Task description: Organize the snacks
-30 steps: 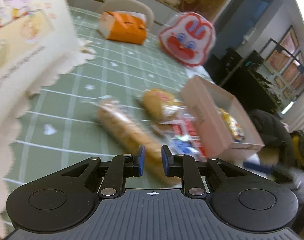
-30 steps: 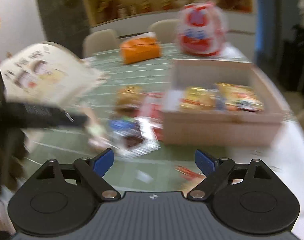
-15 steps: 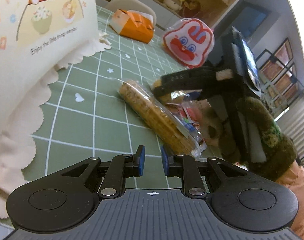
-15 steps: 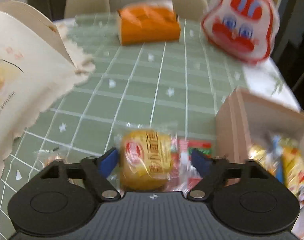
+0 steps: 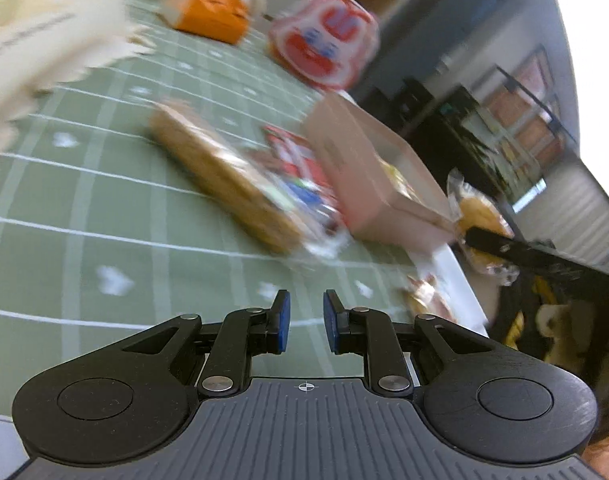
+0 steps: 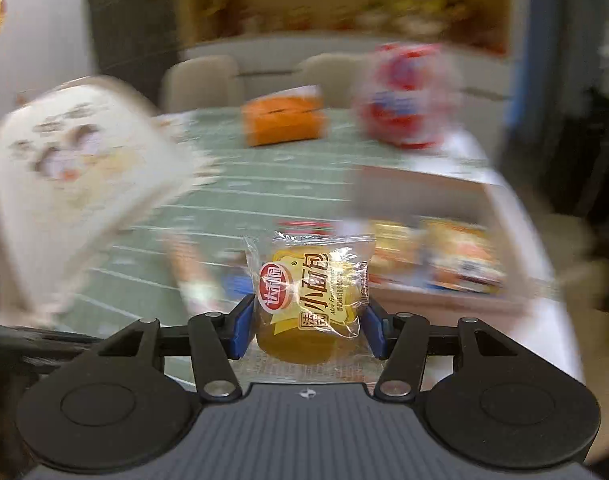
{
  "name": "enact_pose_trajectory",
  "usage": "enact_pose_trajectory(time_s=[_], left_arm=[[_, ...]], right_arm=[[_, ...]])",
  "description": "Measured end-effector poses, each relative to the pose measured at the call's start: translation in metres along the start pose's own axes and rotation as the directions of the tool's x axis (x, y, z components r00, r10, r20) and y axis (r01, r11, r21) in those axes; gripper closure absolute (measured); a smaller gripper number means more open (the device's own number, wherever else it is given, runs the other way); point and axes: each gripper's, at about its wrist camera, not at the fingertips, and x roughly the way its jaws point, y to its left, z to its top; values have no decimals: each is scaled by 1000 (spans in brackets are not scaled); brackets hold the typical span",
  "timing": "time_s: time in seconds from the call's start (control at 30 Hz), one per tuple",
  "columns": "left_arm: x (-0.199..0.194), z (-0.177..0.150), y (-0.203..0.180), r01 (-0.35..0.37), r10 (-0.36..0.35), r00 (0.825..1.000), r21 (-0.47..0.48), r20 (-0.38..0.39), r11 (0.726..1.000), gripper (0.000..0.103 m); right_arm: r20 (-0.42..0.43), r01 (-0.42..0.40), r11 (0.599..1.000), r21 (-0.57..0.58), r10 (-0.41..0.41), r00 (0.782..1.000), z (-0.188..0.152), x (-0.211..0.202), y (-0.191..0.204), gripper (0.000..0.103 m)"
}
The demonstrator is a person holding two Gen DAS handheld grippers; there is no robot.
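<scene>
My right gripper (image 6: 308, 328) is closing its jaws on a wrapped yellow bread bun (image 6: 310, 300); both blue pads press its sides and it hangs above the table. In the left wrist view the same bun (image 5: 478, 216) shows at the right, beside the pink cardboard box (image 5: 364, 168). That box (image 6: 444, 184) holds several snack packs (image 6: 464, 256). My left gripper (image 5: 306, 320) hovers over the green cloth with a narrow gap and nothing in it. A long cracker pack (image 5: 224, 184) and red and blue packets (image 5: 300, 176) lie ahead of it.
A white printed paper bag (image 6: 76, 184) stands at the left. An orange tissue box (image 6: 282, 122) and a red rabbit-face bag (image 6: 404, 96) sit at the far side. A small wrapped snack (image 5: 424, 300) lies near the table's right edge. Chairs stand behind the table.
My right gripper has closed on the bun and lifted it off the table, moving back toward the box's near side. The left gripper has shifted over the cloth, its gap unchanged.
</scene>
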Motion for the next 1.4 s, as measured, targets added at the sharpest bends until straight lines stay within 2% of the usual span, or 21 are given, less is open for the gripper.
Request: enact_pose_trajectory(time_s=[0.13, 0.23, 0.33, 0.47, 0.57, 0.63, 0.7, 0.8, 0.87, 0.97, 1.03, 1.07, 1.13, 1.27, 1.4], left_arm=[[23, -6, -31, 88, -86, 995, 39, -56, 995, 82], [46, -12, -51, 128, -122, 988, 65, -90, 990, 82], [73, -13, -65, 121, -113, 988, 74, -108, 990, 82], [104, -7, -76, 120, -112, 987, 59, -119, 991, 82], [114, -5, -82, 111, -101, 987, 72, -127, 991, 79], [114, -7, -85, 124, -112, 984, 83, -138, 989, 66], [113, -7, -84, 148, -136, 981, 80, -140, 986, 61], [106, -5, -77, 155, -147, 981, 54, -131, 987, 61], [101, -3, -70, 129, -124, 986, 41, -115, 991, 61], [95, -3, -58, 95, -93, 991, 19, -96, 995, 69], [90, -3, -51, 99, -98, 991, 7, -92, 995, 69], [88, -3, -49, 100, -100, 991, 4, -89, 995, 69], [85, -3, -46, 105, -105, 991, -4, -82, 994, 69], [86, -3, -44, 124, -126, 989, -23, -77, 992, 69], [87, -8, -46, 135, -136, 987, -18, -84, 991, 69]], right_arm=[[-29, 190, 980, 60, -188, 982, -39, 7, -43, 48], [-51, 240, 968, 70, -237, 970, -67, 15, -61, 49], [-65, 215, 972, 95, -210, 976, -86, 20, -70, 49], [-10, 204, 978, 52, -204, 979, -99, 15, -62, 49], [14, 179, 983, 32, -179, 984, -107, 9, -62, 47], [22, 146, 988, 43, -148, 989, -111, 7, -64, 43], [37, 136, 990, 49, -137, 990, -116, 5, -63, 43], [47, 94, 993, 67, -97, 994, -117, 3, -63, 43], [50, 55, 996, 71, -59, 997, -116, 2, -60, 43], [53, 12, 998, 54, -15, 998, -114, -1, -56, 43], [70, 16, 998, 65, -21, 997, -112, -9, -57, 40], [86, 25, 997, 67, -31, 996, -112, -13, -57, 34], [120, 42, 997, 61, -49, 992, -111, -22, -55, 28], [142, 56, 998, 25, -59, 988, -106, -26, -38, 28], [149, 165, 984, -62, -154, 977, -106, -6, -18, 28]])
